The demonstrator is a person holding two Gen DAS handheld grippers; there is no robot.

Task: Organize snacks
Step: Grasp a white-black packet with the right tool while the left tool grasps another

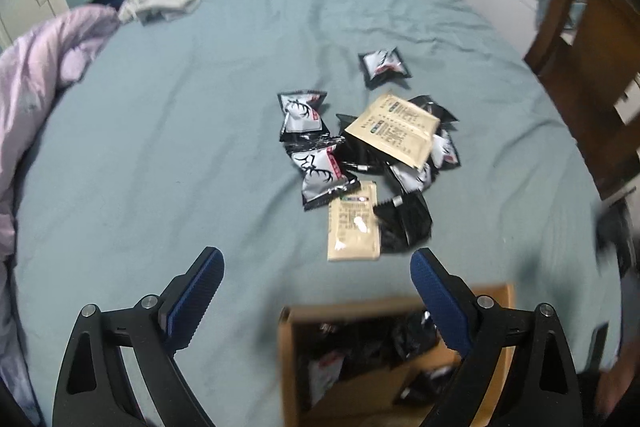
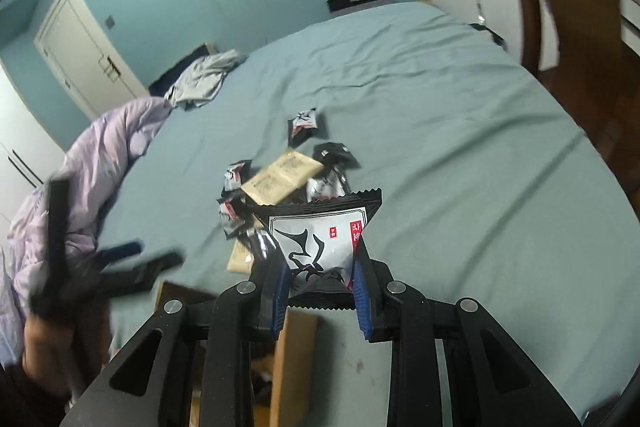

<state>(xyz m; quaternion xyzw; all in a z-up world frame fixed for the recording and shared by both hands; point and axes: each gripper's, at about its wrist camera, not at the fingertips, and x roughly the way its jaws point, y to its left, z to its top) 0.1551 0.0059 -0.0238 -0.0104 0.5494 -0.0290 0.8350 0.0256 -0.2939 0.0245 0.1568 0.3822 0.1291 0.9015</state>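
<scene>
A black-and-white snack packet [image 2: 320, 239] hangs clamped between the fingers of the right gripper [image 2: 322, 291], lifted off the bed [image 2: 440, 147] and hovering above the edge of the cardboard box [image 1: 384, 355], which already holds several dark packets. The grip sits on the packet's lower end only (most of the pouch sticks out beyond the pads), so a quick swing toward the box could let the slick foil slide or twist free and drop outside. The remaining pile [image 1: 368, 155] lies on the bed just beyond the box: black-and-white packets mixed with two tan sachets, one stray packet [image 1: 384, 65] a little farther off. The left gripper [image 1: 316, 291] hangs near the box with its fingers spread wide and nothing between them; both grippers working close over the box could knock together.
</scene>
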